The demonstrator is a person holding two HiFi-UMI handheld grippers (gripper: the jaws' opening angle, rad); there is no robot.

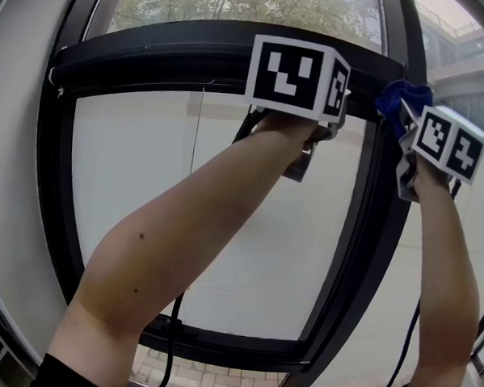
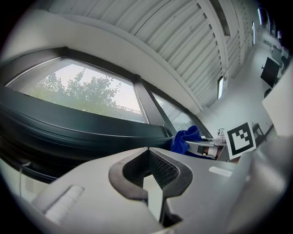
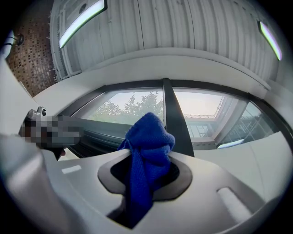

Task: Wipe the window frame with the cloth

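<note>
right, the right gripper [image 3: 147, 157] has its jaws clamped on the blue cloth [image 3: 149, 137]. the fabric bunches up past the tips and a tail of it hangs down through the hollow between the pads. over on the left, the left gripper [image 2: 147, 151] has its jaws closed together with nothing caught in them, just a thin slit of light lower down.

both are raised high, each on a bare forearm, the left arm [image 1: 183, 234] reaching diagonally up across the pane and the right arm [image 1: 449, 264] rising straight up at the right. the marker cube [image 1: 297, 74] on the left one sits in front of the window frame [image 1: 152, 58], right at its dark top bar. the right one's cube [image 1: 449, 141] is further right, beside the dark upright [image 1: 361, 235].

the cloth is up in the frame's top right corner, where bar meets upright, though actual contact is hard to call. inside the frame there's a whitish panel [image 1: 130, 167] with a thin cord [image 1: 197, 130] hanging in front of it. green trees [image 1: 236, 2] show through the glass above, a slatted ceiling [image 3: 151, 23] with light strips [image 3: 82, 20] runs overhead, and a black cable [image 1: 170, 338] dangles below the left arm.
</note>
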